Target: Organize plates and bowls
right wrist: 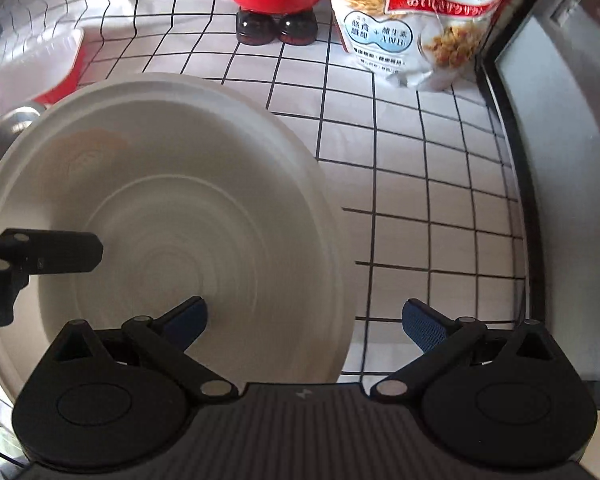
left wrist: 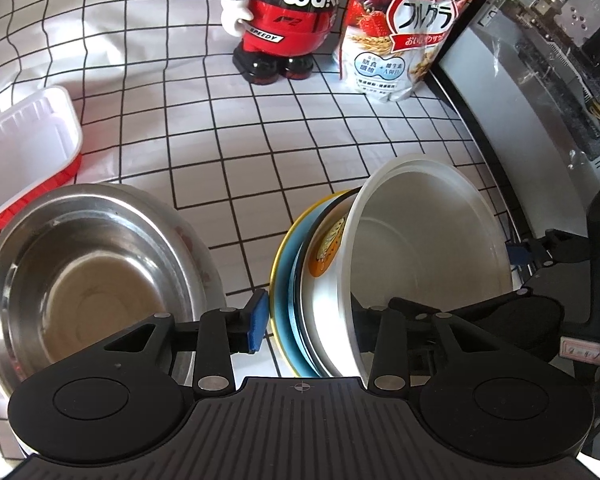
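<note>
While the left claw [left wrist: 304,316] straddles a tilted stack of dishes, its blue left pad [left wrist: 258,320] stands outside the yellow-rimmed plate [left wrist: 282,256] and its right finger is hidden inside the white bowl [left wrist: 424,240], so whether the pads actually press on the stack I cannot tell. The stack leans on edge: the yellow-rimmed plate outermost, a printed dish [left wrist: 326,248] within it, then the white bowl facing right. Just left of the claw a steel bowl [left wrist: 84,264] sits upright on the cloth [left wrist: 260,140]. The right claw [right wrist: 304,322] gapes wide and holds nothing; its left pad [right wrist: 192,316] hangs in front of the bowl's pale hollow [right wrist: 180,200], its right pad [right wrist: 424,326] over bare cloth. The left claw's dark finger [right wrist: 56,252] reaches into that hollow from the left. The surface is a white tablecloth with a black grid, wrinkled toward the back. On it, further off, stand a red figurine [left wrist: 284,20] and a cereal bag [left wrist: 404,28] side by side, and a white tub with a red base [left wrist: 24,152] at the left. A grey panel [left wrist: 512,120] with a dark edge bounds the cloth on the right.
</note>
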`<state>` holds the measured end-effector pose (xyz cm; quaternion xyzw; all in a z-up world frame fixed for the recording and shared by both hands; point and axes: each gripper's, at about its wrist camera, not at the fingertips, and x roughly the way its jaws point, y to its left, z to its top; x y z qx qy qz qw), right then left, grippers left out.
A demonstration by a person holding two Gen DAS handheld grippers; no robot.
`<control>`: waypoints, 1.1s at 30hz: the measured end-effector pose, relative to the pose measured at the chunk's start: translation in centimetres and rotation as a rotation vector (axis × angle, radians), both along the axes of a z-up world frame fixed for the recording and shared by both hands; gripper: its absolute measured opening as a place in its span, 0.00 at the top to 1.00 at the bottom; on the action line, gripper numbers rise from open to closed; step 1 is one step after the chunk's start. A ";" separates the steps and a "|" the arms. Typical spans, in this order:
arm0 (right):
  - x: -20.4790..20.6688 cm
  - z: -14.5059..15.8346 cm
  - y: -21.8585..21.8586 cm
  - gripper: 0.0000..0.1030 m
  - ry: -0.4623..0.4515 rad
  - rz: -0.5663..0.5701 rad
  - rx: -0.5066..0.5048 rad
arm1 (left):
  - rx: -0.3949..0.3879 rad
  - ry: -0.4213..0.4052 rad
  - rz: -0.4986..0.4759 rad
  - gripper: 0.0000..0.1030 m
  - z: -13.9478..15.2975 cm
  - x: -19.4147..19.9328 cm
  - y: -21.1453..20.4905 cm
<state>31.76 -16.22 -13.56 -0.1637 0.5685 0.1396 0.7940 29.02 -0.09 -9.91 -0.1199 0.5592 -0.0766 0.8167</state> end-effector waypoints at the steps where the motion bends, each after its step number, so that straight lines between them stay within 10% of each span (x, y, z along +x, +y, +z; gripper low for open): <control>1: -0.1 0.0 0.1 0.00 -0.003 0.000 -0.008 | 0.000 0.002 -0.001 0.60 0.0 0.1 0.0; 15: -0.6 -1.5 -0.7 0.00 0.184 -0.015 0.134 | 0.024 0.022 -0.019 0.69 -0.1 0.3 0.0; 20: -0.8 -0.7 -1.4 0.02 0.110 0.032 0.169 | 0.043 0.039 -0.006 0.71 0.0 0.4 0.3; 24: -0.8 0.1 -3.2 0.03 -0.018 0.011 0.268 | 0.043 0.036 -0.006 0.70 0.2 0.7 -0.1; 33: 1.2 -2.8 -5.3 0.13 0.138 -0.089 0.560 | 0.118 0.079 -0.022 0.68 -0.8 1.9 -1.5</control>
